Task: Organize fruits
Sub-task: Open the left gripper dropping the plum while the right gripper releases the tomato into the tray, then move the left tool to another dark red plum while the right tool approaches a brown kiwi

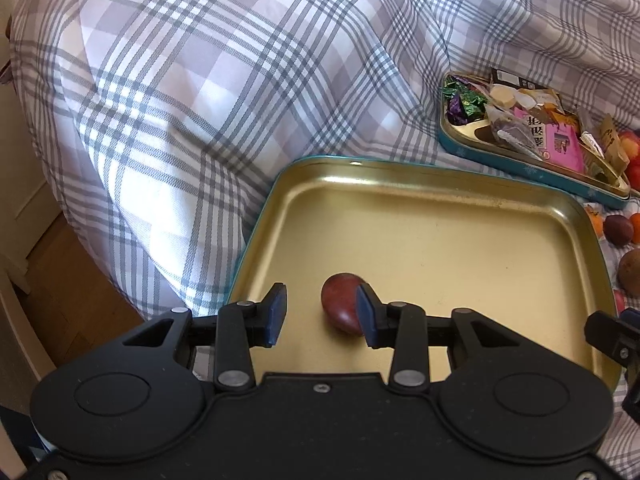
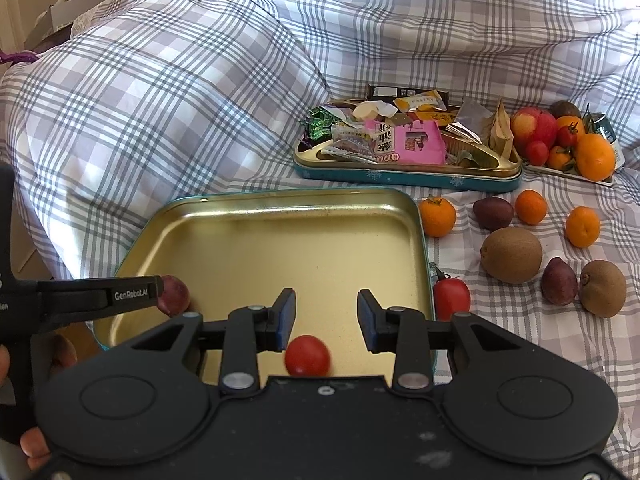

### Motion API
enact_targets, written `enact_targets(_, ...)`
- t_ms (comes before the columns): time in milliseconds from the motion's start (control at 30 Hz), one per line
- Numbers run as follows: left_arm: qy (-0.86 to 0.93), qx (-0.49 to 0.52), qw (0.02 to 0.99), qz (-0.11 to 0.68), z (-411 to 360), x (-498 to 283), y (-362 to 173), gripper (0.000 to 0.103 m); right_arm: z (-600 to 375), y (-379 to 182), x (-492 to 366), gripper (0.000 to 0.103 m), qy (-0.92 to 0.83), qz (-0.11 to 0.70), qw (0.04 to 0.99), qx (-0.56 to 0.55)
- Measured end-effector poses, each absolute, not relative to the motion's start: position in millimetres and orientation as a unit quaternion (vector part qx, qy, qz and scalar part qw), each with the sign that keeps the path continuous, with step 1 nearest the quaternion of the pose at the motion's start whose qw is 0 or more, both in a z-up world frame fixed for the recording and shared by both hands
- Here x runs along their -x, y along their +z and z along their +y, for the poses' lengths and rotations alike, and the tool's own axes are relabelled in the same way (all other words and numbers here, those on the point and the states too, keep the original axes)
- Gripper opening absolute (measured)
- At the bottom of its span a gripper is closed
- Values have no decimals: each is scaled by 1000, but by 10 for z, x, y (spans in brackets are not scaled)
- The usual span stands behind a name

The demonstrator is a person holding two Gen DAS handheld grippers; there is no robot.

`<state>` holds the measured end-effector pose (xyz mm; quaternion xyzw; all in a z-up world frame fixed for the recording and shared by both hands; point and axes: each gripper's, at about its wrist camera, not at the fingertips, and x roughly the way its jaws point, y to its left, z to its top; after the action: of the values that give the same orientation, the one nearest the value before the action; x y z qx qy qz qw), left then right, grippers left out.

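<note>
- The gold tin tray lies on the plaid bedding; all places below are given from it.
- Left gripper: tongs spread wide over the tray's near left part. A dark red plum-like fruit lies on the tray floor between them, right up against the right-hand pad and clear of the left-hand one. It is not pinched.
- Right gripper: tongs stand apart over the tray's near edge, pinching nothing. A cherry tomato rests on the tray floor below the gap, touched by neither pad.
- Just outside the tray's right wall: a second cherry tomato.
- Right of the tray, loose on the bedding: mandarins, two kiwis and two dark purple fruits.
- Beyond the tray's far right corner: a teal snack tin full of wrapped sweets, with a plate of fruit to its right.
</note>
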<state>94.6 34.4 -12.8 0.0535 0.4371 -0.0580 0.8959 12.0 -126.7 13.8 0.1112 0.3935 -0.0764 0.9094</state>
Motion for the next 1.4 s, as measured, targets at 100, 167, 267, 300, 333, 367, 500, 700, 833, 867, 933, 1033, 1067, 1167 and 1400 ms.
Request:
enact_targets(100, -56, -53, 894, 441, 346, -920, -122, 47, -1281, 150, -84, 36, -77, 392, 910, -112)
enact_targets(167, -55, -55, 894, 441, 348, -900, -112, 47, -1289, 165, -58, 36, -78, 390, 910, -114)
enact_targets(267, -51, -57, 895, 440, 352, -862, -92, 47, -1287, 192, -26, 36, -75, 387, 912, -115)
enact_targets(300, -49, -57, 894, 441, 351, -849, -87, 47, -1285, 202, -12, 36, -75, 385, 913, -115)
enact_targets(333, -48, -57, 894, 443, 350, -840, -83, 47, -1282, 212, -2, 36, -74, 384, 913, -115)
enact_targets(367, -48, -56, 893, 444, 348, -829, -78, 47, -1280, 222, 10, 36, -73, 382, 914, -115)
enact_targets(500, -47, -57, 892, 445, 321, -784, -61, 47, -1284, 249, 64, 36, -71, 376, 916, -118)
enact_targets(700, -48, -67, 892, 444, 228, -695, -31, 47, -1342, 256, 148, 36, -74, 372, 916, -128)
enact_targets(833, -49, -70, 892, 443, 170, -638, -18, 47, -1392, 263, 230, 36, -77, 366, 917, -135)
enact_targets(867, -51, -72, 892, 444, 155, -624, -18, 47, -1405, 265, 251, 36, -78, 365, 917, -137)
enact_targets(933, -55, -74, 891, 445, 119, -585, -15, 47, -1436, 264, 292, 36, -81, 363, 918, -140)
enact_targets(1033, -60, -82, 891, 444, 54, -519, -8, 47, -1494, 258, 363, 36, -86, 360, 917, -149)
enact_targets(1067, -61, -84, 891, 443, 30, -500, -5, 47, -1515, 256, 391, 36, -88, 359, 917, -152)
enact_targets(1167, -69, -87, 890, 442, -43, -438, 1, 47, -1588, 245, 477, 36, -96, 357, 916, -159)
enact_targets(1400, -93, -98, 888, 440, -272, -276, -4, 47, -1828, 179, 710, 36, -127, 354, 909, -181)
